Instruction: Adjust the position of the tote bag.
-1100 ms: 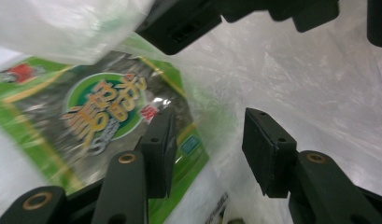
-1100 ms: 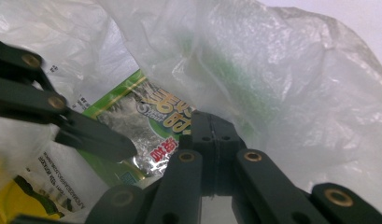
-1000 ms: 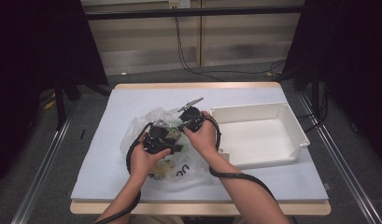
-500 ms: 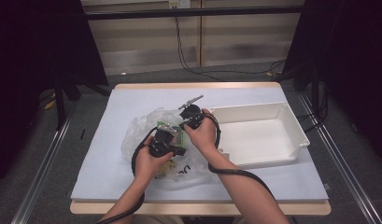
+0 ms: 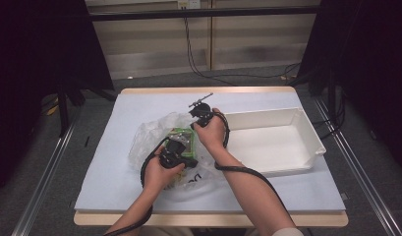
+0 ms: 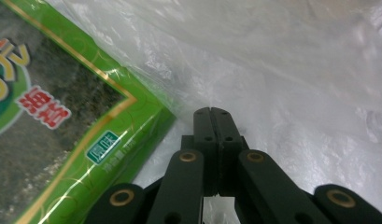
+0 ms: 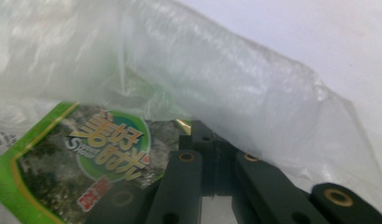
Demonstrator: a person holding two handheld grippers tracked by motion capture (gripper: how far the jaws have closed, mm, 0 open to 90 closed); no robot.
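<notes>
A person sits at a table covered with a pale blue-white sheet and works with a pair of hand-held tongs in each hand. Both forearms come in from the near edge, seen from above.

At the middle of the table lies a crumpled clear plastic bag. A green snack packet with a dark seaweed picture and gold-edged lettering sits within the bag's folds, between the two hands.

The left tongs are at the near side of the packet. In the left gripper view their two black jaws are pressed together, tip against tip, and the tongs rest against the thin film of the bag, just beside the packet's green corner. Whether a fold of film is caught between the tips cannot be told. Their jaws have just closed.

The right tongs are at the far side of the packet, angled down towards it. In the right gripper view their jaws are also pressed together, and the tongs are tucked under a fold of the bag at the packet's edge. The tips are partly hidden by the film, so it cannot be told whether they pinch anything.

To the right of the bag, near the right forearm, stands a white rectangular tray with raised walls. A black cable trails from each pair of tongs back along the forearms.
</notes>
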